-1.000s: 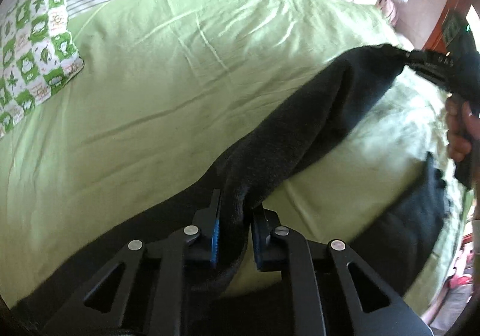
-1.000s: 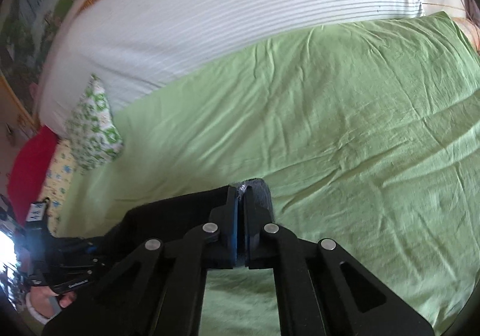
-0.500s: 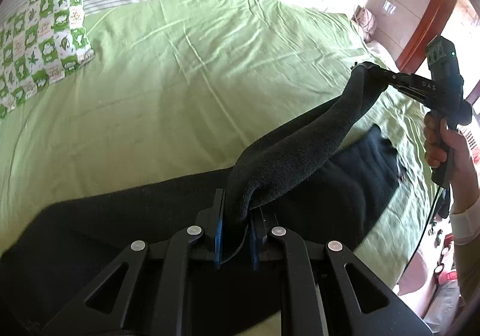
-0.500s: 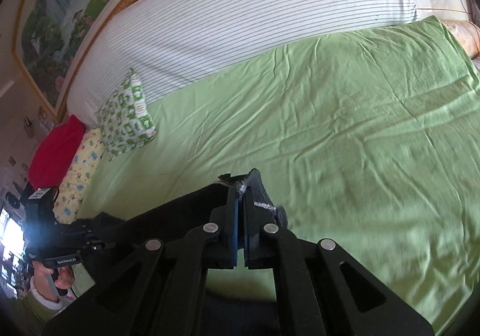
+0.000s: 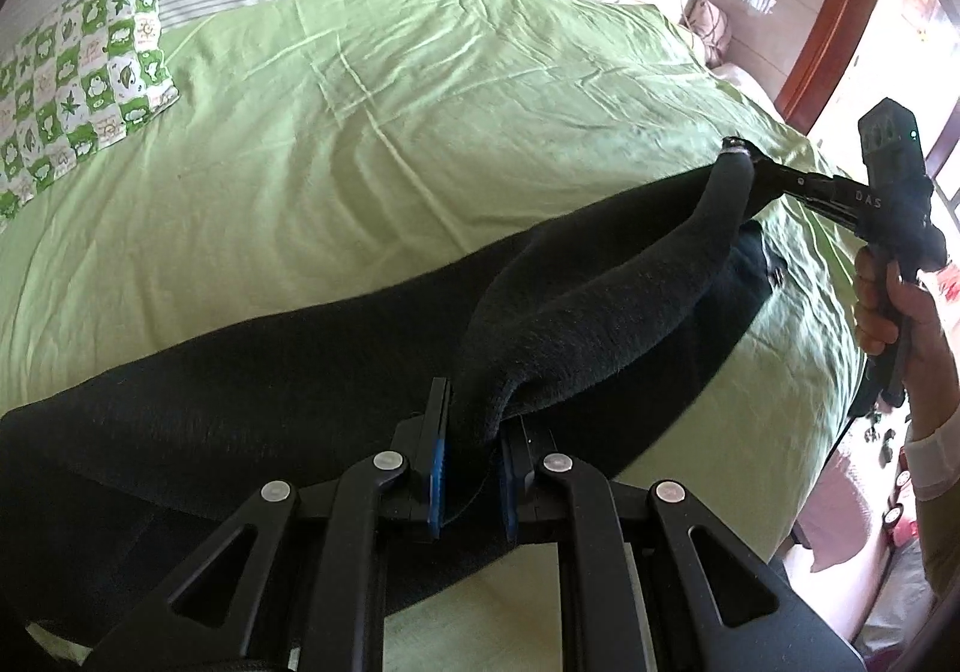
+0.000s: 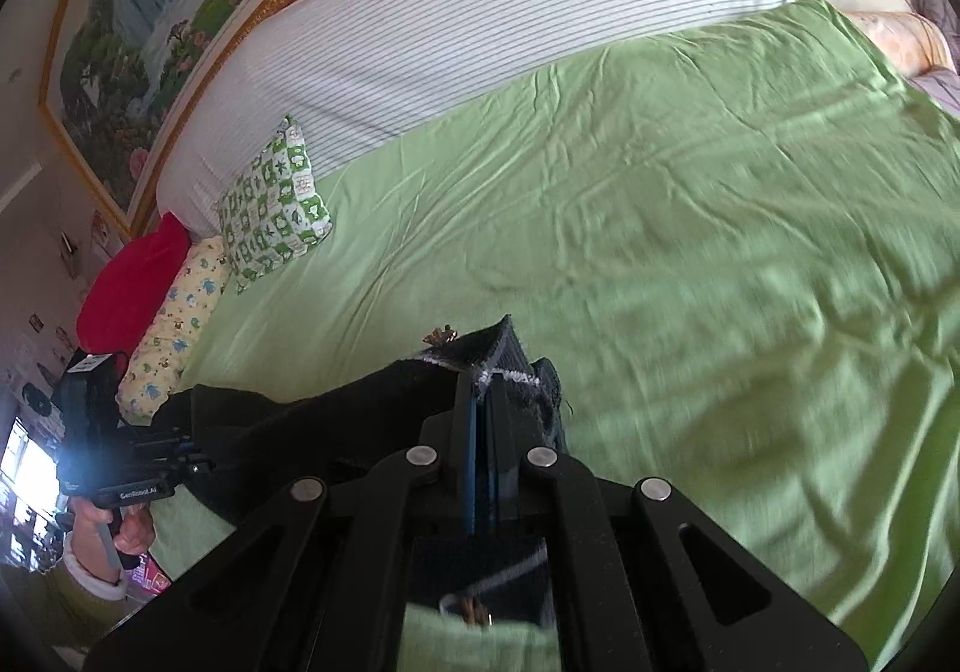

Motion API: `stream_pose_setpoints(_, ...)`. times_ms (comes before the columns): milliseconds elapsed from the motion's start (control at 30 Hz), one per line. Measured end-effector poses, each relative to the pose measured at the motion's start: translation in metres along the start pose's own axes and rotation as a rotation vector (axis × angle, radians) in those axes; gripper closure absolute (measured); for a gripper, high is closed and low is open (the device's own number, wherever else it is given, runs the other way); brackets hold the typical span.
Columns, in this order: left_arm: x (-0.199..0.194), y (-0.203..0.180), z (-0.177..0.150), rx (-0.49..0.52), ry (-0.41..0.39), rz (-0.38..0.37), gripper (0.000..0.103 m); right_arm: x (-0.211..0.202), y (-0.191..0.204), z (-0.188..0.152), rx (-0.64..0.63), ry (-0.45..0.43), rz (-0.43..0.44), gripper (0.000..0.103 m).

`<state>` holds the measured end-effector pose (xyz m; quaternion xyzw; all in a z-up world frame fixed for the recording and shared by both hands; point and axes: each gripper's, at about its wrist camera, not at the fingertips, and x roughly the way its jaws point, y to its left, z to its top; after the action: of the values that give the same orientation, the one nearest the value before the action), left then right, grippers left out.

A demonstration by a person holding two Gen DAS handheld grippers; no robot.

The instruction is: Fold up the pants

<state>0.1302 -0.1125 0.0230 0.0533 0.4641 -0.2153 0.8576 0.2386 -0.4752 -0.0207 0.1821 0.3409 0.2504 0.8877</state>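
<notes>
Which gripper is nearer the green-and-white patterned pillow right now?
Left. The left gripper grips the black pants at the end of the bed where the patterned pillow lies. The right gripper holds the pants' other end, farther along the green sheet.

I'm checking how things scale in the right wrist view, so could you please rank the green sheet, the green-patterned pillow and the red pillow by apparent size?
1. green sheet, by far the largest.
2. green-patterned pillow and red pillow: look alike; the red one is partly hidden, so unranked.
</notes>
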Motion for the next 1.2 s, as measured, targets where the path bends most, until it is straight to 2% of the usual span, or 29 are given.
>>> stream_pose_setpoints(167, 0.01, -0.007, -0.014, 0.02, 0.014, -0.003, 0.087, -0.012, -0.009, -0.019, 0.042, -0.026, 0.001, 0.1)
stream_pose_setpoints(333, 0.024, -0.014, -0.031, 0.039, 0.043, 0.015, 0.082, -0.007, -0.019, -0.036, 0.072, 0.003, -0.021, 0.099)
stream_pose_setpoints(433, 0.021, -0.019, -0.037, 0.053, 0.027, 0.023, 0.073, -0.014, -0.021, -0.045, 0.086, -0.004, -0.047, 0.098)
stream_pose_setpoints(500, 0.019, -0.021, -0.039, 0.049, 0.022, 0.01, 0.063, -0.02, -0.024, -0.052, 0.107, -0.01, -0.055, 0.098)
stream_pose_setpoints(667, 0.013, -0.026, -0.044, 0.049, 0.009, 0.005, 0.053, -0.029, -0.025, -0.062, 0.137, 0.003, -0.107, 0.098)
stream_pose_setpoints(733, 0.007, -0.025, -0.047, 0.028, 0.0, -0.006, 0.051, -0.036, -0.023, -0.064, 0.147, -0.007, -0.114, 0.097)
stream_pose_setpoints(800, 0.002, -0.021, -0.052, -0.005, -0.009, -0.021, 0.051, -0.046, -0.017, -0.066, 0.156, -0.031, -0.129, 0.087)
stream_pose_setpoints(867, -0.005, -0.015, -0.056, -0.036, -0.02, -0.032, 0.051, -0.055, -0.009, -0.066, 0.156, -0.064, -0.122, 0.07)
stream_pose_setpoints(933, -0.012, -0.009, -0.062, -0.069, -0.03, -0.034, 0.051, -0.059, 0.003, -0.067, 0.14, -0.083, -0.103, 0.069)
stream_pose_setpoints(1200, -0.04, 0.032, -0.09, -0.226, -0.07, -0.014, 0.051, -0.033, 0.061, -0.07, 0.055, -0.034, -0.005, 0.069)
